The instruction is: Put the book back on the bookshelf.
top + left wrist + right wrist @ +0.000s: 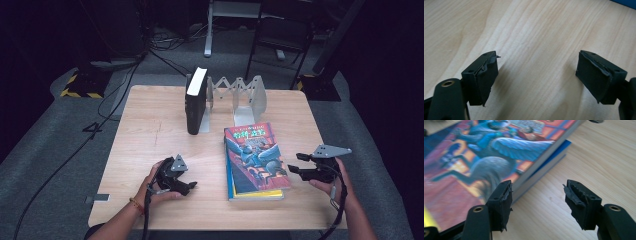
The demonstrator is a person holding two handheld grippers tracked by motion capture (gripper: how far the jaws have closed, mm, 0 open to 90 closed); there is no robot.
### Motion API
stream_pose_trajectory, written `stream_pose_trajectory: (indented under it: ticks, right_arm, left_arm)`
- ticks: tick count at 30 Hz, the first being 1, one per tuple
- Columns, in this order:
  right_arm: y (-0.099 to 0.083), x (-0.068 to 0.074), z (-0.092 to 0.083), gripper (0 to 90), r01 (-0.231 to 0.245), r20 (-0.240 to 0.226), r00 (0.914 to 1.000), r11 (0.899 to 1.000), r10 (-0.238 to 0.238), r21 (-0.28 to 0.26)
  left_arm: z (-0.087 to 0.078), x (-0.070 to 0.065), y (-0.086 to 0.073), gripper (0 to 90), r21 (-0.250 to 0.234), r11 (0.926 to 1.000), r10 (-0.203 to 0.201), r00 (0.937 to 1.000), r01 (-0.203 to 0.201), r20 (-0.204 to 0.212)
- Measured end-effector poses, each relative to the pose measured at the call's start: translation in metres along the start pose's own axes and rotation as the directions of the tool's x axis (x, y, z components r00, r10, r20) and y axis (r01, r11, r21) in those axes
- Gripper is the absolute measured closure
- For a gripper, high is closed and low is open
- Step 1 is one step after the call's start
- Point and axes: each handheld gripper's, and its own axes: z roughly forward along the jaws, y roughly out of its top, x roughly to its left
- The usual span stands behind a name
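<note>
Books partly shelved: one stands in the rack, a stack lies waiting.

One thick black-spined book (195, 101) stands upright at the left end of the grey metal expanding book rack (243, 95), so I judge the shelving begun; the colourful illustrated paperback (255, 156) lies flat on top of a blue-edged book (554, 157), near the front right of the pale wooden table (150, 135), not yet lifted. The right gripper (298, 163) hovers just beside that stack's right edge, jaws apart and empty; the left gripper (192, 186) sits low over bare wood, jaws wide, holding nothing. Around the table lie grey carpet, trailing cables, dark stands and yellow-black hazard tape.
</note>
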Motion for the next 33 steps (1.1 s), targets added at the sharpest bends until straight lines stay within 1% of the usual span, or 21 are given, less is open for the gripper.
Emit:
stream_pose_trajectory:
  ticks: [2, 4, 6, 7, 9, 11, 15, 17, 19, 20, 21, 22, 23, 25, 26, 27, 28, 30, 31, 32, 33]
  right_arm:
    - [0.004, 0.007, -0.004, 38.2, 0.027, -0.023, 0.9994, 1.000, -0.026, 0.004]
    - [0.008, 0.015, -0.009, 37.1, 0.057, -0.047, 0.9973, 0.998, -0.057, 0.014]
    - [0.005, 0.021, -0.015, 37.0, 0.051, -0.071, 0.9961, 0.999, -0.051, -0.003]
    - [0.001, 0.026, -0.018, 37.0, 0.064, -0.079, 0.9948, 0.998, -0.064, 0.005]
    - [-0.003, 0.031, -0.022, 37.4, 0.079, -0.072, 0.9944, 0.997, -0.077, 0.020]
    - [-0.007, 0.035, -0.027, 37.5, 0.069, -0.103, 0.9924, 0.998, -0.067, 0.008]
    - [-0.012, 0.041, -0.020, 36.6, 0.087, -0.125, 0.9888, 0.995, -0.081, 0.038]
    - [-0.012, 0.041, -0.013, 34.8, 0.071, -0.136, 0.9885, 0.997, -0.065, 0.040]
    - [-0.007, 0.041, -0.003, 29.6, 0.048, -0.157, 0.9868, 0.998, -0.041, 0.040]
    - [-0.005, 0.041, 0.000, 27.7, 0.045, -0.161, 0.9862, 0.998, -0.038, 0.036]
    - [-0.002, 0.042, 0.002, 31.1, 0.035, -0.159, 0.9868, 0.999, -0.031, 0.028]
    - [-0.001, 0.043, 0.004, 31.4, 0.033, -0.148, 0.9886, 0.999, -0.028, 0.025]
    - [0.001, 0.043, 0.007, 27.2, 0.025, -0.133, 0.9909, 0.999, -0.021, 0.030]
    - [0.002, 0.040, 0.013, 22.7, -0.019, -0.128, 0.9915, 0.999, 0.023, 0.035]
    - [0.002, 0.037, 0.016, 20.4, -0.048, -0.131, 0.9901, 0.998, 0.052, 0.036]
    - [0.002, 0.035, 0.019, 17.2, -0.064, -0.132, 0.9889, 0.997, 0.069, 0.039]
    - [0.002, 0.030, 0.022, 15.1, -0.090, -0.143, 0.9850, 0.995, 0.096, 0.048]
    - [0.002, 0.024, 0.027, 14.4, -0.120, -0.181, 0.9750, 0.991, 0.129, 0.058]
    - [0.002, 0.022, 0.030, 13.8, -0.139, -0.200, 0.9685, 0.988, 0.149, 0.063]
    - [0.002, 0.022, 0.030, 13.8, -0.139, -0.200, 0.9685, 0.988, 0.149, 0.063]
    - [0.002, 0.019, 0.032, 13.5, -0.145, -0.219, 0.9632, 0.987, 0.156, 0.066]
  left_arm:
    - [-0.001, -0.001, -0.001, 17.5, 0.000, 1.0000, 0.007, 1.0000, -0.007, 0.001]
    - [0.000, -0.001, -0.002, 17.1, -0.008, 1.0000, -0.001, 1.0000, 0.001, 0.006]
    - [0.000, -0.001, -0.003, 16.7, -0.017, 0.9998, 0.004, 0.9999, -0.004, 0.009]
    - [0.000, -0.001, -0.003, 16.6, -0.021, 0.9998, 0.006, 0.9999, -0.006, 0.011]
    - [0.000, 0.000, -0.004, 16.5, -0.030, 0.9995, 0.014, 0.9998, -0.014, 0.013]
    - [0.001, 0.000, -0.004, 16.4, -0.030, 0.9995, 0.012, 0.9998, -0.011, 0.015]
    - [0.001, 0.000, -0.004, 16.4, -0.031, 0.9994, 0.013, 0.9998, -0.012, 0.018]
    - [0.002, 0.000, -0.003, 16.0, -0.028, 0.9995, 0.017, 0.9997, -0.016, 0.018]
    - [0.003, 0.000, -0.002, 15.2, -0.028, 0.9995, 0.016, 0.9997, -0.015, 0.020]
    - [0.003, 0.000, -0.001, 15.1, -0.028, 0.9995, 0.017, 0.9996, -0.016, 0.021]
    - [0.003, 0.001, -0.001, 15.1, -0.028, 0.9994, 0.022, 0.9995, -0.021, 0.022]
    - [0.003, 0.001, -0.001, 15.1, -0.029, 0.9994, 0.022, 0.9995, -0.021, 0.022]
    - [0.004, 0.001, -0.001, 15.1, -0.029, 0.9993, 0.022, 0.9994, -0.022, 0.024]
    - [0.004, 0.001, -0.001, 15.1, -0.030, 0.9993, 0.026, 0.9993, -0.025, 0.026]
    - [0.004, 0.001, 0.000, 15.1, -0.028, 0.9993, 0.026, 0.9993, -0.026, 0.027]
    - [0.004, 0.001, 0.000, 15.1, -0.028, 0.9993, 0.026, 0.9993, -0.026, 0.027]
    - [0.004, 0.001, 0.000, 15.1, -0.028, 0.9993, 0.027, 0.9992, -0.027, 0.028]
    - [0.004, 0.001, 0.000, 15.1, -0.028, 0.9992, 0.028, 0.9992, -0.027, 0.029]
    - [0.005, 0.001, 0.000, 15.1, -0.028, 0.9992, 0.030, 0.9991, -0.029, 0.030]
    - [0.005, 0.001, 0.000, 15.1, -0.028, 0.9992, 0.030, 0.9991, -0.029, 0.030]
    - [0.005, 0.001, 0.001, 15.1, -0.028, 0.9993, 0.028, 0.9992, -0.027, 0.030]
